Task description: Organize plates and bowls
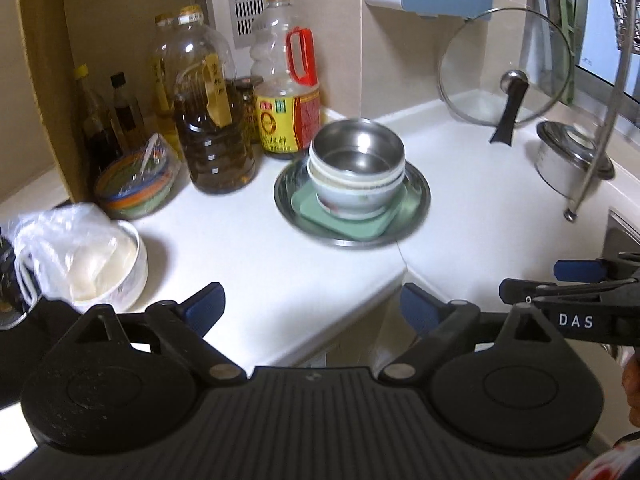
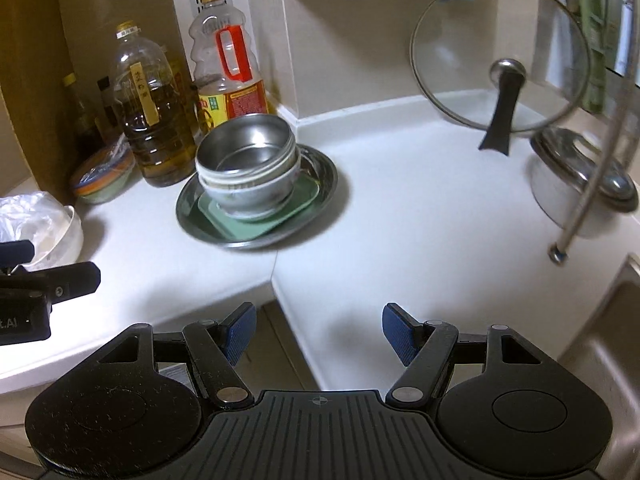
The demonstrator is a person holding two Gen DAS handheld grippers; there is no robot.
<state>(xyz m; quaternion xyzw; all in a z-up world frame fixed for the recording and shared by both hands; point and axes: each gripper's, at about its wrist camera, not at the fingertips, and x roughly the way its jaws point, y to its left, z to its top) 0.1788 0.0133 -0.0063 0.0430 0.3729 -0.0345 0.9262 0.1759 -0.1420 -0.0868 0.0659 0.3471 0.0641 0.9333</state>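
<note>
A round metal plate (image 1: pixel 416 200) (image 2: pixel 324 196) sits on the white counter. On it lies a green square plate (image 1: pixel 356 226) (image 2: pixel 256 222), and on that a stack of bowls: a steel bowl (image 1: pixel 358 148) (image 2: pixel 248 140) nested on top of pale ceramic bowls (image 1: pixel 352 196) (image 2: pixel 256 194). My left gripper (image 1: pixel 310 306) is open and empty, near the counter's front edge, well short of the stack. My right gripper (image 2: pixel 319 334) is open and empty, also at the counter's edge; it shows at the right of the left wrist view (image 1: pixel 560 284).
Oil and sauce bottles (image 1: pixel 214 128) (image 2: pixel 154 120) stand behind the stack. A wrapped colourful bowl (image 1: pixel 136 186) and a white bowl with a plastic bag (image 1: pixel 100 264) sit at left. A glass lid (image 1: pixel 506 68) (image 2: pixel 500 52) leans on the wall; a steel pot (image 1: pixel 572 160) (image 2: pixel 580 184) and rack leg (image 2: pixel 560 254) stand right, by the sink (image 2: pixel 616 320).
</note>
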